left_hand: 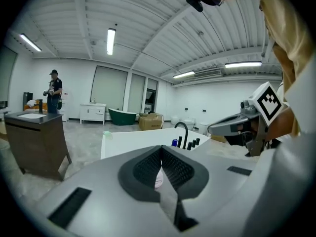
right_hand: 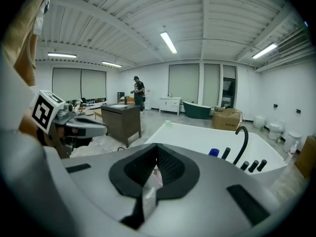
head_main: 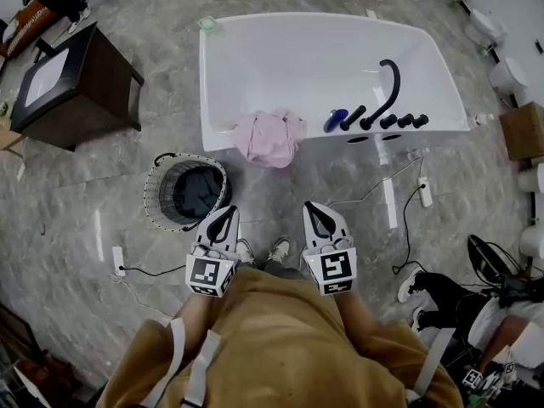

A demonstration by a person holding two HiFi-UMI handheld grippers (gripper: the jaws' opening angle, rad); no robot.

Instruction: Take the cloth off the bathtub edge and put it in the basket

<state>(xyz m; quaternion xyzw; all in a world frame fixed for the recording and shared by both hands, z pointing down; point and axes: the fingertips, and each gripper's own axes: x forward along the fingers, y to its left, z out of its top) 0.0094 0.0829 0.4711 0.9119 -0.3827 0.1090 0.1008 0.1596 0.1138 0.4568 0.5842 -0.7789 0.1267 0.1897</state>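
Note:
A pink cloth [head_main: 269, 138] hangs bunched over the near edge of the white bathtub [head_main: 255, 66]. A round wire basket [head_main: 156, 195] with dark fabric inside stands on the floor just left of and below the cloth. My left gripper [head_main: 229, 212] and right gripper [head_main: 311, 206] are held side by side in front of the person, short of the tub, both shut and empty. In the left gripper view the closed tips [left_hand: 161, 149] point at the tub, and a bit of the cloth [left_hand: 158, 178] shows between the pads. The right gripper [right_hand: 157, 146] view shows the cloth [right_hand: 157, 175] the same way.
A dark wooden vanity [head_main: 75, 88] stands left of the tub. A black faucet [head_main: 388, 92], knobs and a blue bottle [head_main: 334, 120] sit on the tub's near rim. Cables and a power strip [head_main: 425, 192] lie on the floor to the right. A person [head_main: 463, 304] sits at lower right.

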